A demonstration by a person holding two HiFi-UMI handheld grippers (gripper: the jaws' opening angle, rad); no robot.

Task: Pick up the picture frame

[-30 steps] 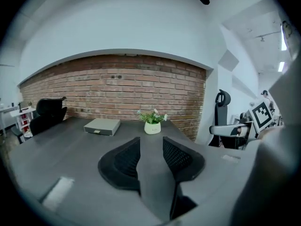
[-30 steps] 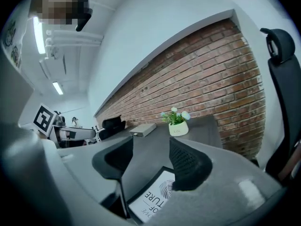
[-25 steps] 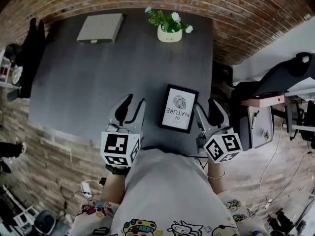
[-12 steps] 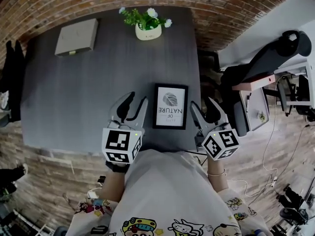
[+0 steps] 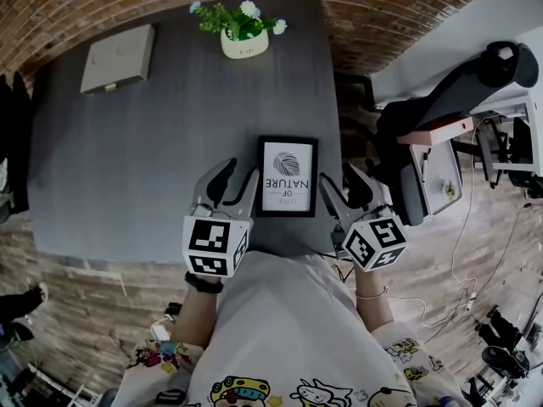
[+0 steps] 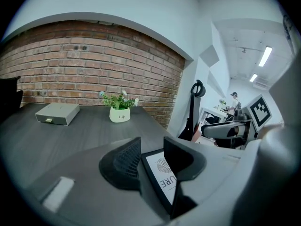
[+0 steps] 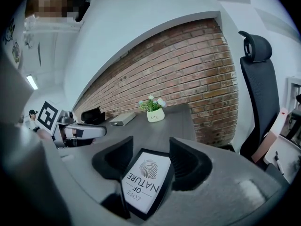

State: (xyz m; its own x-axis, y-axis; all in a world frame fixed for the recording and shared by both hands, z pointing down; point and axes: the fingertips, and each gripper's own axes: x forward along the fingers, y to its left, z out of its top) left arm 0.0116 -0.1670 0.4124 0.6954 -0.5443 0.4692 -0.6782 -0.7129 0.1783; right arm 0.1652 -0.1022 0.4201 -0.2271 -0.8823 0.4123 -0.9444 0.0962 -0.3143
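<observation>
1. Picture frame [image 5: 287, 176] — flat on the dark surface [image 5: 153, 142], close to the near edge and toward the right side; black border round a white print (a leaf motif above the words "OF NATURE").
2. Left claw [image 5: 239, 172]: just beside the frame's left edge, jaws spread apart, nothing gripped. Seen along its own jaws, the frame's left border shows in the gap, past the tips.
3. Right claw [image 5: 338, 181]: just beside the frame's right edge, about at the surface's right rim, jaws likewise wide and empty. From its own view, most of the print sits framed by the gap between the jaws.
4. Frame flanked on both sides by the two claws — contact with either not discernible.
5. Farther back on the surface: a potted plant [image 5: 240, 30] with white flowers at the far edge, and a flat grey box [image 5: 119, 58] toward the far left corner, both well apart from the frame.
6. Off to the right, a black office chair [image 5: 441, 100].
</observation>
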